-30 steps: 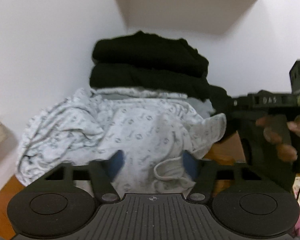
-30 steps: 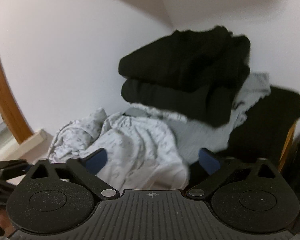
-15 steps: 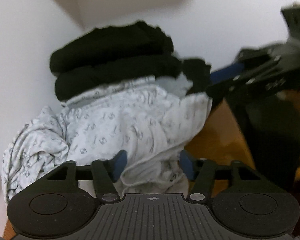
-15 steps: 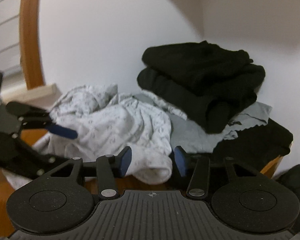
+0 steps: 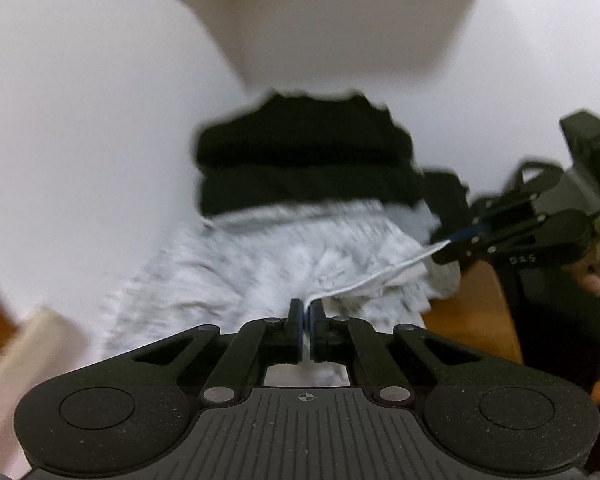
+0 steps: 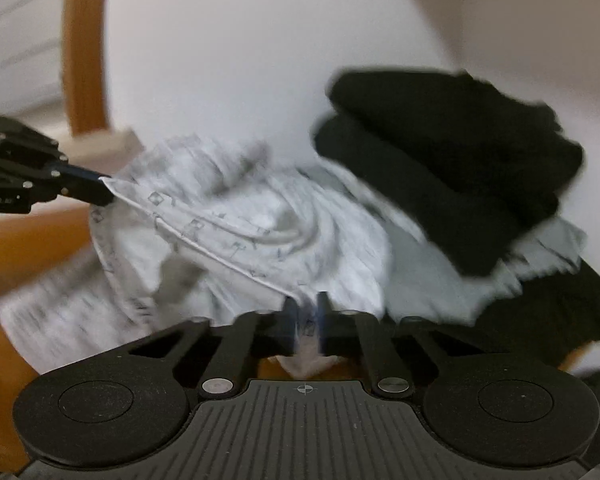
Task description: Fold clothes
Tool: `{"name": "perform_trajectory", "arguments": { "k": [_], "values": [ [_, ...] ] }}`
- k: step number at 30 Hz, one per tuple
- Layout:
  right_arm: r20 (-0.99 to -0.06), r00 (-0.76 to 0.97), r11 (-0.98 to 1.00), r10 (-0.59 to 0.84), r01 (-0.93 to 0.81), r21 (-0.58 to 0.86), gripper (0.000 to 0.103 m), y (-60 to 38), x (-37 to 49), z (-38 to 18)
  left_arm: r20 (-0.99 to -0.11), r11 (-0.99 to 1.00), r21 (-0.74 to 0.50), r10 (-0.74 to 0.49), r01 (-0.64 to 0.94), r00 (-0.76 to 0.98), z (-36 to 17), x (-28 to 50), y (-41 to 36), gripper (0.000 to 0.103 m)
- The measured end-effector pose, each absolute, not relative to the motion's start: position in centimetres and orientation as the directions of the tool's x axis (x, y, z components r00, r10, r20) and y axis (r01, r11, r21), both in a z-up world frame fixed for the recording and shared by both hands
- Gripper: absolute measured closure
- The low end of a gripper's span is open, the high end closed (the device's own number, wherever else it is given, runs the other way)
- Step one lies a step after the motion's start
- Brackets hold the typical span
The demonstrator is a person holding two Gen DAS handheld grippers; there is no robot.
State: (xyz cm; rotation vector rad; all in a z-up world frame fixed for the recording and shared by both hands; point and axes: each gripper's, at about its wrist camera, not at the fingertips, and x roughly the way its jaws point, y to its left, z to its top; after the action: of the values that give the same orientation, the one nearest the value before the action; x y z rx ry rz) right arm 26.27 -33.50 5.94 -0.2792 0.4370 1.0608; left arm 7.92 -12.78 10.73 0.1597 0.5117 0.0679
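Left claw (image 5: 305, 322) and right claw (image 6: 305, 322) just closed, each pinching one stretch of hem on the crumpled pale grey patterned cotton garment (image 6: 236, 232) directly ahead. Beyond, stacked folded black clothes (image 6: 452, 152) pinning its far edge; likely toppled by a hard pull.

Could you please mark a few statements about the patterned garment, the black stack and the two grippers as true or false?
1. The left gripper is shut on the white patterned garment. True.
2. The right gripper stands wide open, clear of any cloth. False: it is shut on the same garment's edge.
3. A hem is stretched between the two grippers. True.
4. The folded black clothes lie in front of the garment, near the grippers. False: they are stacked behind it, by the wall.
5. The black stack rests on grey cloth. True.
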Motion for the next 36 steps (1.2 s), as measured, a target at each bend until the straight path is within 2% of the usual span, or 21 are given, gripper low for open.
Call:
{"name": "perform_trajectory", "arguments": {
  "k": [9, 14, 18, 21, 24, 27, 28, 29, 30, 32, 33, 34, 36],
  "values": [
    [-0.246, 0.321, 0.310, 0.914, -0.947, -0.086, 0.100, -28.1, 17.4, 17.7, -0.325, 0.968, 0.145, 0.240, -0.203, 0.915, 18.4, -5.8, -9.5, 0.100],
    [-0.151, 0.204, 0.182, 0.967, -0.972, -0.146, 0.100, -23.8, 9.7, 22.8, -0.263, 0.941, 0.109, 0.337, -0.320, 0.904, 20.5, -16.1, -7.9, 0.100],
    [-0.115, 0.068, 0.045, 0.991, -0.981, -0.189, 0.100, -19.5, 2.4, 24.7, -0.237, 0.910, 0.078, 0.413, -0.407, 0.879, 20.9, -24.3, -6.9, 0.100],
    [-0.119, -0.036, -0.061, 0.992, -0.974, -0.216, 0.100, -16.0, -2.9, 24.9, -0.258, 0.883, 0.065, 0.465, -0.465, 0.847, 20.2, -29.6, -6.1, 0.100],
    [-0.157, -0.103, -0.137, 0.982, -0.965, -0.223, 0.100, -12.2, -7.0, 23.3, -0.316, 0.864, 0.044, 0.488, -0.501, 0.814, 18.2, -32.5, -4.6, 0.100],
    [-0.253, -0.134, -0.191, 0.958, -0.957, -0.218, 0.100, -8.6, -9.2, 19.9, -0.365, 0.847, 0.017, 0.500, -0.531, 0.785, 16.3, -34.1, -3.0, 0.098],
    [-0.287, -0.139, -0.205, 0.948, -0.955, -0.214, 0.099, -7.8, -9.5, 18.8, -0.374, 0.841, 0.011, 0.506, -0.541, 0.777, 15.8, -34.5, -2.4, 0.091],
    [-0.311, -0.148, -0.219, 0.939, -0.953, -0.209, 0.096, -7.8, -9.3, 17.8, -0.380, 0.838, 0.007, 0.507, -0.546, 0.773, 15.3, -34.6, -2.0, 0.083],
    [-0.335, -0.157, -0.234, 0.929, -0.951, -0.204, 0.094, -7.8, -9.2, 16.8, -0.385, 0.836, 0.003, 0.508, -0.549, 0.771, 14.9, -34.6, -1.7, 0.081],
    [-0.380, -0.173, -0.260, 0.909, -0.947, -0.190, 0.078, -7.9, -8.8, 14.9, -0.398, 0.841, -0.009, 0.493, -0.541, 0.774, 14.1, -34.2, -1.1, 0.080],
    [-0.388, -0.173, -0.257, 0.905, -0.951, -0.175, 0.073, -8.6, -8.3, 14.4, -0.404, 0.846, -0.017, 0.481, -0.532, 0.778, 13.7, -33.8, -0.9, 0.079],
    [-0.395, -0.172, -0.252, 0.902, -0.954, -0.160, 0.067, -9.2, -7.8, 13.9, -0.411, 0.851, -0.026, 0.470, -0.525, 0.781, 13.2, -33.3, -0.8, 0.071],
    [-0.403, -0.171, -0.238, 0.899, -0.963, -0.123, 0.064, -9.9, -5.6, 13.5, -0.422, 0.858, -0.035, 0.451, -0.512, 0.786, 12.3, -32.2, -0.6, 0.066]
  ]
}}
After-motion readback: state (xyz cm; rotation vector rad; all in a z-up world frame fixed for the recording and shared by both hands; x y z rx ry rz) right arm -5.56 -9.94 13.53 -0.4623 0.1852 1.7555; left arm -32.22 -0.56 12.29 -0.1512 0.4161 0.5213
